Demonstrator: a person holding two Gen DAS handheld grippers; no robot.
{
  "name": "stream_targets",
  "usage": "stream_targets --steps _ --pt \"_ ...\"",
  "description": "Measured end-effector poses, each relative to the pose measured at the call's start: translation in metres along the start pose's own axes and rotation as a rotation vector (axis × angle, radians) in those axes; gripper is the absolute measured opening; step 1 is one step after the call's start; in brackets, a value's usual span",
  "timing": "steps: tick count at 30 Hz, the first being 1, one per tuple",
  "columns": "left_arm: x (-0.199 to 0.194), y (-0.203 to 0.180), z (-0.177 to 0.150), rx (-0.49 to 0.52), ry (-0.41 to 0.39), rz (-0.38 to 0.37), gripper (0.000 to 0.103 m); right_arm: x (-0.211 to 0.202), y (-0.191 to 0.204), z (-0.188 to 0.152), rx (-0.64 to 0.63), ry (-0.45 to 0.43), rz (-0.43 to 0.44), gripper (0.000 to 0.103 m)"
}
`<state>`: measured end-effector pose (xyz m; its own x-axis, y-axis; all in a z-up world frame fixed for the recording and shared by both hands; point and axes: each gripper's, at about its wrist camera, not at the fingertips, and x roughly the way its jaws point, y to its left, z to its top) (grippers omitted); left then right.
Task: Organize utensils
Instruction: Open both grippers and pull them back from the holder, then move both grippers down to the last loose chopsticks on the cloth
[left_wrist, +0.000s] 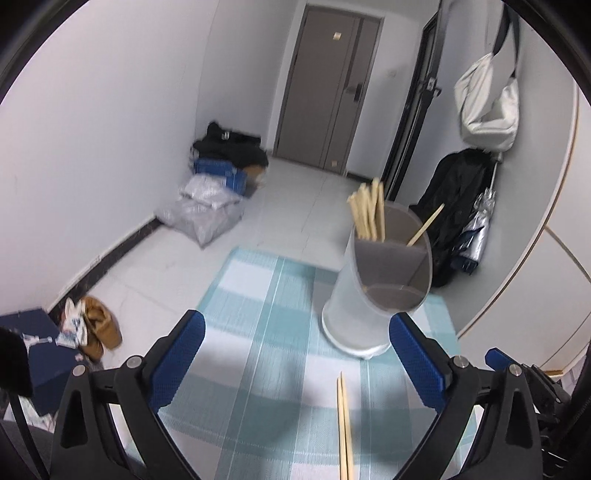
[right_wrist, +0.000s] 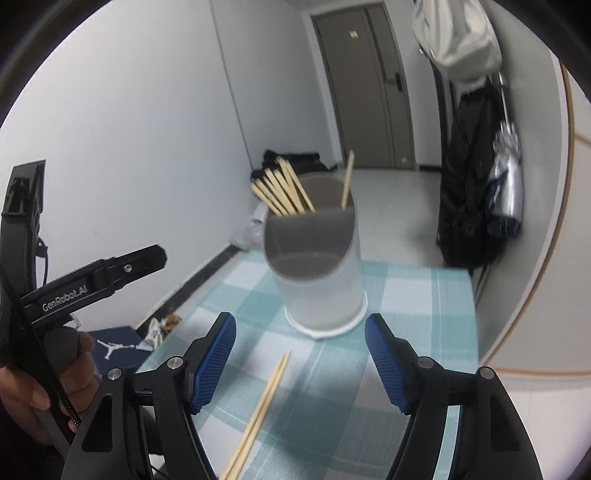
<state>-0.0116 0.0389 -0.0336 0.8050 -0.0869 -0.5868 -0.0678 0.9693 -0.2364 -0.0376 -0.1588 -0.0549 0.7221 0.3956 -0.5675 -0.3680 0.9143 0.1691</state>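
**Open grippers above checked cloth, chopsticks loose beside holder**

Landmark: frosted utensil holder (right_wrist: 320, 266), upright on the blue-and-white checked tablecloth (left_wrist: 258, 332), split inside by grey dividers into compartments.

Beyond the holder: white-tiled floor and a grey door (left_wrist: 328, 85). Left of the holder, against the wall: heap of black bags, a blue crate and clear plastic sacks (left_wrist: 207, 206). Right of the holder: white bag (left_wrist: 484, 99) hung high, black garment below it.

Nearer than the holder, in the left wrist view: left gripper (left_wrist: 297, 363), blue-padded fingers (left_wrist: 181, 362) spread wide, nothing between them but cloth and the tips of the loose chopsticks. Right finger just beside the holder's base; touching or apart cannot be told.

Nearer than the holder, in the right wrist view: right gripper (right_wrist: 300, 363), fingers also spread, gripping nothing. Left of the holder in that view: the other gripper's black body, held by a hand (right_wrist: 44, 384).

In the holder's rear left compartment: bundle of wooden chopsticks (right_wrist: 282, 192), leaning left. In a rear right compartment: a single chopstick (right_wrist: 347, 181), nearly upright.

In front of the holder, flat on the cloth, apart from it: a loose pair of chopsticks (right_wrist: 258, 413), side by side, lying between the open fingers of each gripper, unpinched.
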Motion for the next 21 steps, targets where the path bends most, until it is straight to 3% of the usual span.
stream_targets --steps 11,21 --pt "0.019 0.011 -0.008 0.022 0.122 0.022 0.098 0.057 -0.008 -0.027 0.012 0.226 -0.051 0.072" --pt "0.030 0.014 -0.002 0.023 0.133 0.047 0.098 0.100 -0.002 -0.040 0.007 0.369 -0.050 0.072"
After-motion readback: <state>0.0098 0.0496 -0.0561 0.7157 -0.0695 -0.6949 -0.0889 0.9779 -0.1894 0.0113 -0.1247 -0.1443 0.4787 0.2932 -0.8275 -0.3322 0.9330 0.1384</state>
